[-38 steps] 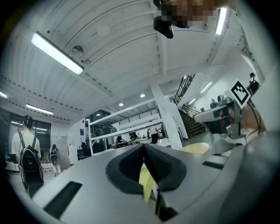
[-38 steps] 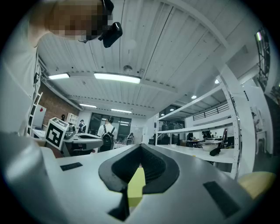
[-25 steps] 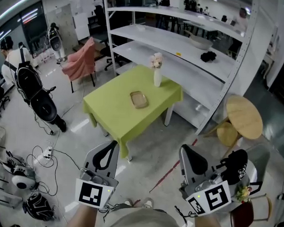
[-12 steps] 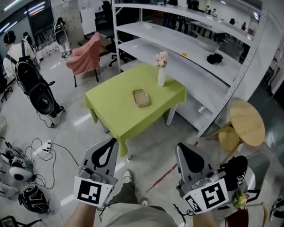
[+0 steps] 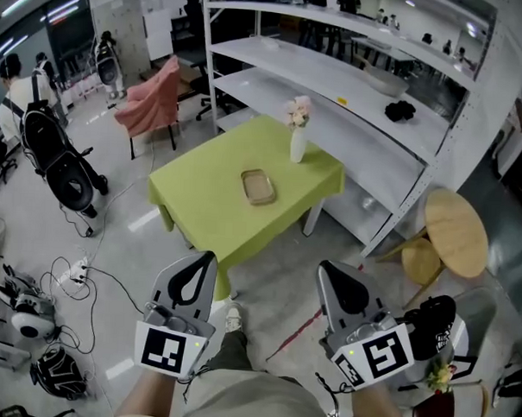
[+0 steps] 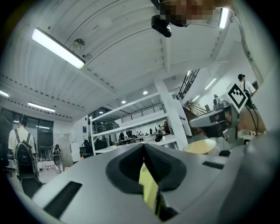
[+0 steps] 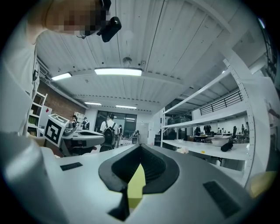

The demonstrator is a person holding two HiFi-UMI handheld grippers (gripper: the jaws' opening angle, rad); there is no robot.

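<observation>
— Table [image 5: 201, 205]: where is it seen?
— On the floor [image 5: 131, 224], just beside the shelving [image 5: 353, 86]. A tray [image 5: 260, 187] lies near its middle and a vase [image 5: 297, 144] stands by its far edge.
— And the claws?
— The left gripper [image 5: 210, 258] and the right gripper [image 5: 321, 267] are held short of the table's near edge, jaws pressed together, nothing clamped.

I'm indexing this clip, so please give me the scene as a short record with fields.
place: open workshop hall
left gripper: jaws together, nothing between them, held in the air
right gripper: jaws together, nothing between them, held in the air
nearest: table with green cloth, ahead of both grippers, untouched
on it: white vase with flowers; tan tray, apart from the vase
behind it: white shelf rack
at right: round wooden table
</observation>
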